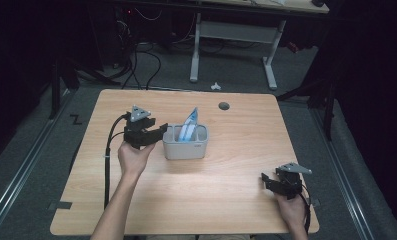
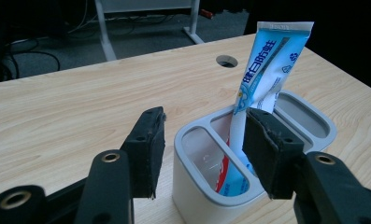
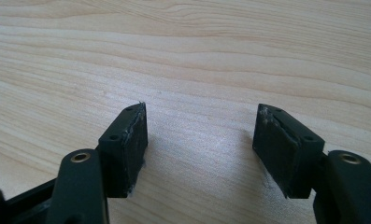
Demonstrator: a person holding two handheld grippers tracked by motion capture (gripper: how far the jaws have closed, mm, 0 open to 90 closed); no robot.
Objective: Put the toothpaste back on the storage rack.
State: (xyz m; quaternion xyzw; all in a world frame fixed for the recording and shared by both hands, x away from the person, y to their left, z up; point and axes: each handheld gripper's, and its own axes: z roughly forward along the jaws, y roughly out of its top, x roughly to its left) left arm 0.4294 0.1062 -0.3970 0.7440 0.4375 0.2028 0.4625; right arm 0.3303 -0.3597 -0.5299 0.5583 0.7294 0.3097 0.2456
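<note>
A grey holder point(image 1: 186, 150) with three compartments stands near the table's middle. A blue and white toothpaste tube point(image 1: 191, 122) stands upright in its middle compartment, leaning a little. My left gripper point(image 1: 161, 131) is at the holder's left end, open. In the left gripper view the holder's near end point(image 2: 192, 191) lies between and just beyond the left gripper point(image 2: 204, 151); the pads point(image 2: 148, 149) touch nothing. The tube point(image 2: 267, 70) rises behind the right pad. My right gripper point(image 1: 266, 181) rests open near the front right corner. In the right gripper view the right gripper point(image 3: 202, 144) holds nothing, over bare wood.
A round cable hole point(image 1: 224, 106) sits in the wooden table point(image 1: 236, 200) behind the holder. The left gripper's black cable point(image 1: 106, 165) runs down the table's left side. Beyond the far edge stand white desk legs point(image 1: 195, 50) and floor cables.
</note>
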